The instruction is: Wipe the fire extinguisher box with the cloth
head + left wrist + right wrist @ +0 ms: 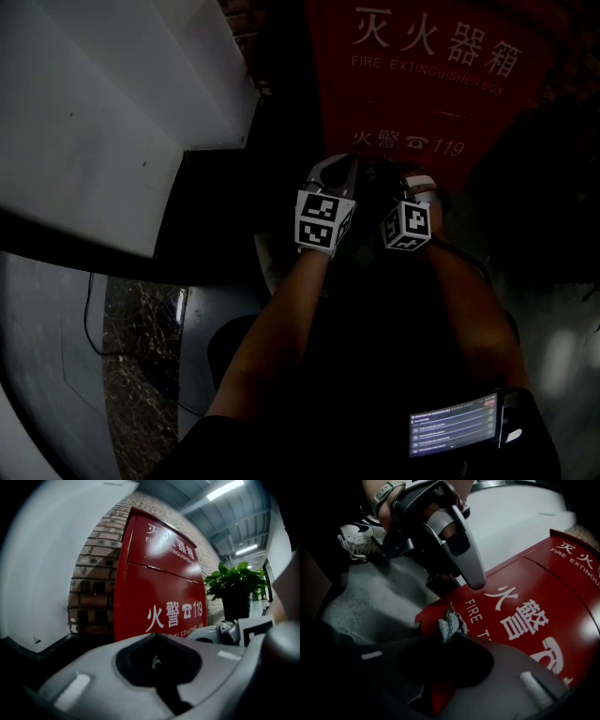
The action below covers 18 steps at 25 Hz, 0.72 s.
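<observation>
Against a brick wall [93, 569] stands the red fire extinguisher box [159, 588], close before whose front the left gripper [475, 577] holds its jaws together on nothing, while the right gripper [452, 637] beside it pinches a small grey cloth [450, 622] near the box's corner.

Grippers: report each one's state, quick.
Left gripper: shut, nothing visibly held.
Right gripper: shut on the cloth.
</observation>
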{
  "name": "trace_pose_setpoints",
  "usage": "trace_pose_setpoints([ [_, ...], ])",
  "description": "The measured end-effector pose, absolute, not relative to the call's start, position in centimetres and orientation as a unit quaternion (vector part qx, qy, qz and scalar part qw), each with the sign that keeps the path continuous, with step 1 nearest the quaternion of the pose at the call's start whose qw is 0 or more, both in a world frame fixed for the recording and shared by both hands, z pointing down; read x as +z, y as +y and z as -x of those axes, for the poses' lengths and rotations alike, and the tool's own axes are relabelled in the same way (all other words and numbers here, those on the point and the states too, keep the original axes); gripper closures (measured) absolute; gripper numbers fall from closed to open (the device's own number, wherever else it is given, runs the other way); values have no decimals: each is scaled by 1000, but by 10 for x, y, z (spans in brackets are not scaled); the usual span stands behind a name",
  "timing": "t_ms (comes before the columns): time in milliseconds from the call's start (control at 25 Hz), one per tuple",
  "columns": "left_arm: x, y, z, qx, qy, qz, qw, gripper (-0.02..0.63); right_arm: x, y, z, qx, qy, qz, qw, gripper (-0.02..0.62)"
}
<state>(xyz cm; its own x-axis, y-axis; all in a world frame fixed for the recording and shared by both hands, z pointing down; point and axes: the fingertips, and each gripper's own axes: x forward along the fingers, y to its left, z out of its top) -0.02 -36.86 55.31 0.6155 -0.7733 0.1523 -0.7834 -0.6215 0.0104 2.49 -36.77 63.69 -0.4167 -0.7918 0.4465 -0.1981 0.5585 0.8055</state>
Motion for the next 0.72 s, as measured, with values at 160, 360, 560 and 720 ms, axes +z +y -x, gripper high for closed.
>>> trace_pose_setpoints([
  [160, 573, -371, -2, 87, -430, -898, 49, 607, 658, -368, -23, -335, -765, -309, 454, 540],
  [360, 585, -372, -2, 96, -427, -897, 62, 607, 690, -366, -29, -314, -763, -284, 489, 540],
  [560, 577, -376, 10, 81, -440, -892, 71, 607, 698, -364, -30, -296, -768, -279, 495, 538],
  [720, 569, -378, 19, 73, -451, -887, 73, 607, 684, -351, -13, -305, -778, -269, 478, 538],
])
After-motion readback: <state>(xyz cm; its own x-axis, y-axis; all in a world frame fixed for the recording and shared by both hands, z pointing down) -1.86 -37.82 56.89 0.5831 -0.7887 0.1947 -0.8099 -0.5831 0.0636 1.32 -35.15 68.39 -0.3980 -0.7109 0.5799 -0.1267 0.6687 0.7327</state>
